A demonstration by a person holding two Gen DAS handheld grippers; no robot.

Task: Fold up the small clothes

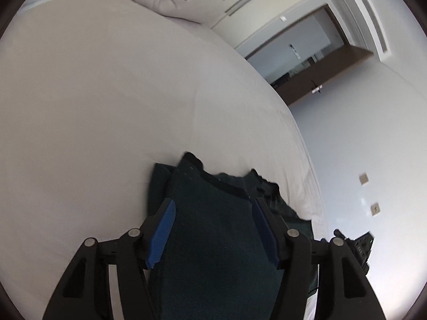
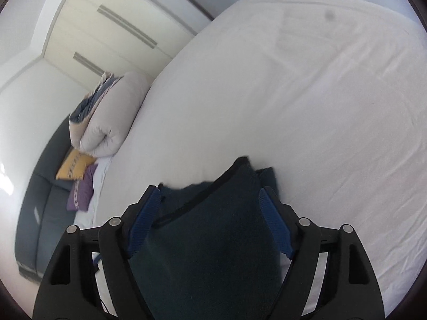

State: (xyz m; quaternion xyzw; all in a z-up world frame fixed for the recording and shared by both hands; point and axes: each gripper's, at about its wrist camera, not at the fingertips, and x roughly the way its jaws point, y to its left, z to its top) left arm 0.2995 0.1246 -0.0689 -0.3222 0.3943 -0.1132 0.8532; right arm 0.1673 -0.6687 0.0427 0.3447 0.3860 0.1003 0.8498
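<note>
Two views, same dark cloth (image 1: 213,226) over pale bed sheet (image 1: 93,93). Left view only: doorway (image 1: 307,61), wall sockets (image 1: 364,179). Right view only: yellow cushion (image 2: 73,166), purple cushion (image 2: 82,190), dark headboard (image 2: 45,186). Rolled quilt (image 2: 109,122) in both. Cloth thick, knit-like, stitched hem. Left claw (image 1: 213,213) and right claw (image 2: 210,200) wide apart, blue ribbed pads alongside cloth; actual grip: can't tell. Cloth's lower part cut off.
</note>
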